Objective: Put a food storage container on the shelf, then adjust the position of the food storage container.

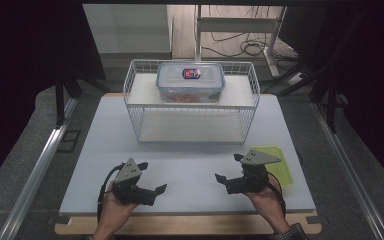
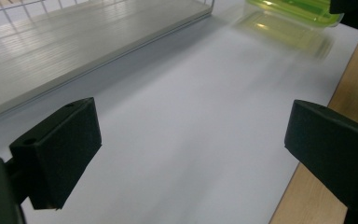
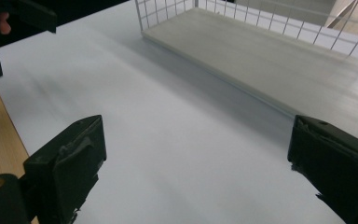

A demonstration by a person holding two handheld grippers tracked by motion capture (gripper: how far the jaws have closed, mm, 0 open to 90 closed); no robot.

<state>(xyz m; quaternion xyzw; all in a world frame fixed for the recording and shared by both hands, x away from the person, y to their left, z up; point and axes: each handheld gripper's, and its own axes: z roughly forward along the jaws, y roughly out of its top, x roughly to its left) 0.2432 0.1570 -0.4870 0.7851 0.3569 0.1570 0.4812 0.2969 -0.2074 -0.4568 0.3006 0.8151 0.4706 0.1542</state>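
Presently released: both tongs; green lid [image 1: 277,162] just beside right tongs [image 1: 228,169], well apart from left tongs [image 1: 152,176].

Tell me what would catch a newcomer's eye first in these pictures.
Probably the white wire rack at the far middle of the table, with a clear lidded food container on its upper shelf. Next, the bright yellow-green lid lying flat near the table's right edge, beside the open right gripper. The left gripper is open too, holding nothing.
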